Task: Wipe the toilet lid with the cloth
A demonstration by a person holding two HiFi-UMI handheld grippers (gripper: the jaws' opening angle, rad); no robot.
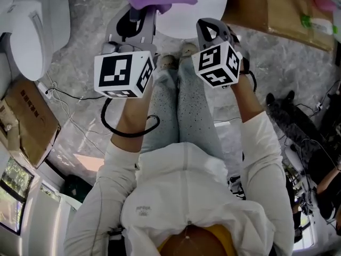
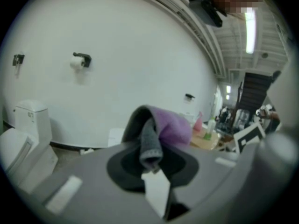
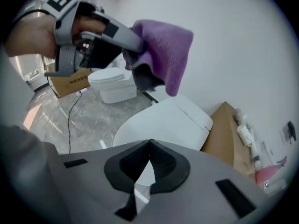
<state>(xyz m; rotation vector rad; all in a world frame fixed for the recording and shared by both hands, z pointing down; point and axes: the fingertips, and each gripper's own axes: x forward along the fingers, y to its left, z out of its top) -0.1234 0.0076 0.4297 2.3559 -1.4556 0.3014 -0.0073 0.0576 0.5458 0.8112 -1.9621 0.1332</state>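
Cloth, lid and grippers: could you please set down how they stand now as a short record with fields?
cloth: purple and grey, hanging from the left gripper, up in the air, not on the lid
left gripper: shut on the cloth
right gripper: shut, empty, pointing down towards the lid
lid: white, closed, nothing lying on it
wiping: not under way
nearby: second toilet on the floor; cardboard beside the lid
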